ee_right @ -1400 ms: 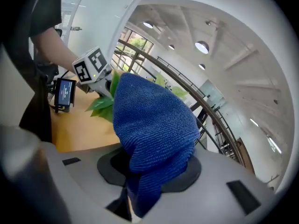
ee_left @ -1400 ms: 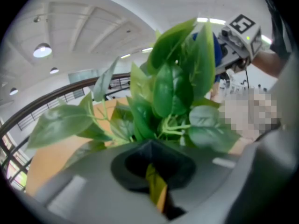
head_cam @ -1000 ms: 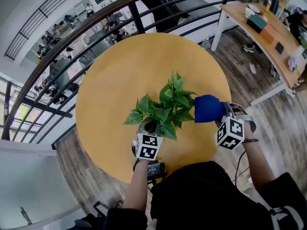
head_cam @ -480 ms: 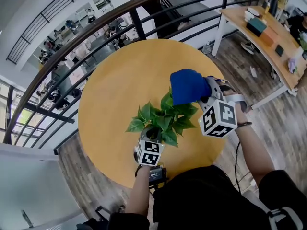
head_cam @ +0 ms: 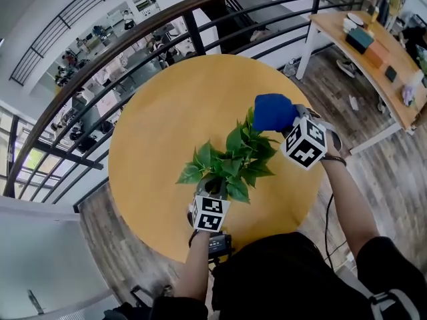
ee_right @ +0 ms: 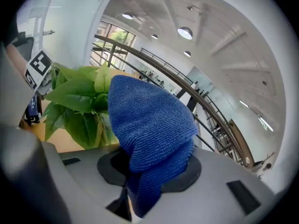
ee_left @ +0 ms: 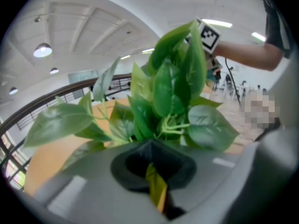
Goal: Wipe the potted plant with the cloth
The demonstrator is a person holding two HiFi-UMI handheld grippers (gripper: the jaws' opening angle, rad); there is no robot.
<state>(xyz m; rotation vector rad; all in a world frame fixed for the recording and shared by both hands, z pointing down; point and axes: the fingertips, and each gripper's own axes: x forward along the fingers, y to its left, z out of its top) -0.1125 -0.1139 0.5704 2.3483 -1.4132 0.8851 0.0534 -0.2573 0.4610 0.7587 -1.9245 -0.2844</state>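
Blue microfibre cloth (ee_right: 149,125) fills the right claw (ee_right: 140,181), whose jaws are closed on a bunched fold, so the rest bulges out ahead as a rounded pad. That pad sits at the upper right edge of the green leafy potted plant (head_cam: 233,159). It is right beside the topmost leaves, though I cannot tell whether it touches them.

The left claw (ee_left: 154,181) is drawn to a narrow slit around a thin yellowish strip. I take this to be the rim of the pot, since the stems rise directly behind it. The plant stands near the person's edge of the round tan wooden desk (head_cam: 167,112).

The main risk is the stroke itself. A hard push or drag could crease a leaf or snap a soft stem, and a sideways shove could lever the pot against the thin hold at its rim and tip it. The loose bulk of cloth may also catch on a leaf tip.

The leaves overlap thickly, so the outer ones screen the inner ones from the cloth. The left claw blocks the near side.

Beyond the desk runs a dark metal railing (head_cam: 133,39). A long wooden desk (head_cam: 373,52) carrying small items stands well apart at the right, on plank floor (head_cam: 373,172).
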